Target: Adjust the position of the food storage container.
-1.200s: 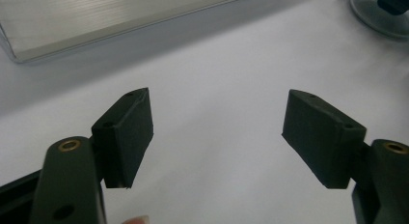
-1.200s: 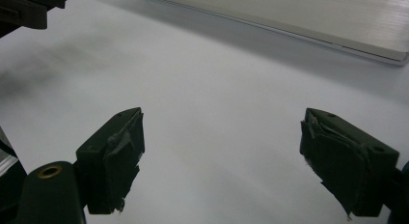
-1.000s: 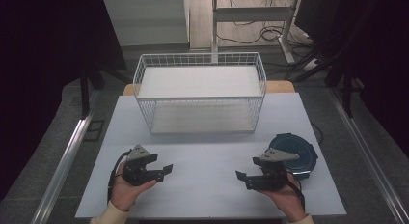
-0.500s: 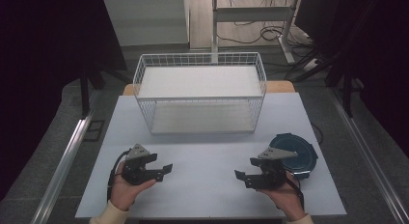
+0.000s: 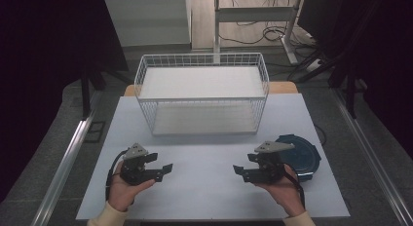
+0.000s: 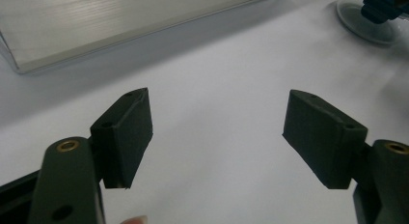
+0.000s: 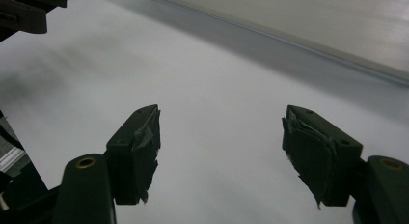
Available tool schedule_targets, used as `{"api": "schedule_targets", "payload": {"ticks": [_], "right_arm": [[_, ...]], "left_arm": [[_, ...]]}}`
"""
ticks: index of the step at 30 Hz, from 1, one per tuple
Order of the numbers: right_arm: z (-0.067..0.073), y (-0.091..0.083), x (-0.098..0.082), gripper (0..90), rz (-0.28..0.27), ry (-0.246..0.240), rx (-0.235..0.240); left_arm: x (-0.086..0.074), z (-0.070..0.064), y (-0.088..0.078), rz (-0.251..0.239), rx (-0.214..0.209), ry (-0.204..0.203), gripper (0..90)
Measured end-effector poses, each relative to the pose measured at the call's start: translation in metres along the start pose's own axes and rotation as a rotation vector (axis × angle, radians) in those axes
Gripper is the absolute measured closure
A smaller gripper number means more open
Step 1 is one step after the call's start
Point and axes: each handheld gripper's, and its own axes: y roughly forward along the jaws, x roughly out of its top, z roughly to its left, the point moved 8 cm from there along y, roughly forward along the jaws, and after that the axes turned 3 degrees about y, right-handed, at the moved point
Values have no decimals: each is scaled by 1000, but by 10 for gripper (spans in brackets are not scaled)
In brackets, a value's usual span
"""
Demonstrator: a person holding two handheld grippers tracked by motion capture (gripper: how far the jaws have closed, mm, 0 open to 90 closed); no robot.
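Note:
Both grippers are held low over the white table (image 5: 204, 187), jaws pointing at each other. My left gripper (image 5: 160, 163) is open and holds nothing; in the left gripper view its jaws (image 6: 217, 132) stand wide apart over bare tabletop. On the other side, my right gripper (image 5: 242, 165) is also open and holds nothing. Its worn pads (image 7: 308, 151) show in the right gripper view, with the gripper (image 7: 219, 137) spread over the table. A dark blue round lid (image 5: 302, 155) lies just behind the right hand.
A white wire basket (image 5: 202, 97) with a pale flat floor stands at the back centre of the table; its base edge (image 6: 120, 21) (image 7: 313, 21) shows in both gripper views. Metal rails run along the floor on either side. Cables lie beyond the table.

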Motion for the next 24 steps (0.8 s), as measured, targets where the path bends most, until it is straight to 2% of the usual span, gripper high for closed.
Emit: {"api": "schedule_targets", "payload": {"ticks": [3, 4, 6, 7, 16, 19, 24], "right_arm": [[0, -2, 6, 294, 4, -16, -10], [-3, -4, 12, 329, 4, -30, -10], [-6, -6, 15, 339, 19, -40, -1], [-9, -7, 16, 340, 15, -42, -13], [-35, -22, 12, 368, 7, -18, -45], [-41, -24, 9, 386, 20, -19, -62], [-46, -30, 11, 404, 10, -13, -68]], "left_arm": [[-1, 0, 0, 4, -2, 5, 250], [-2, 0, 1, 6, -4, 0, 249], [-2, 0, 1, 8, -3, -3, 248], [-3, 0, 1, 8, -3, -4, 248], [-5, 0, 5, 23, 1, -8, 251], [-6, -2, 6, 26, -1, -7, 251], [-8, -6, 10, 38, -16, -3, 250]]}}
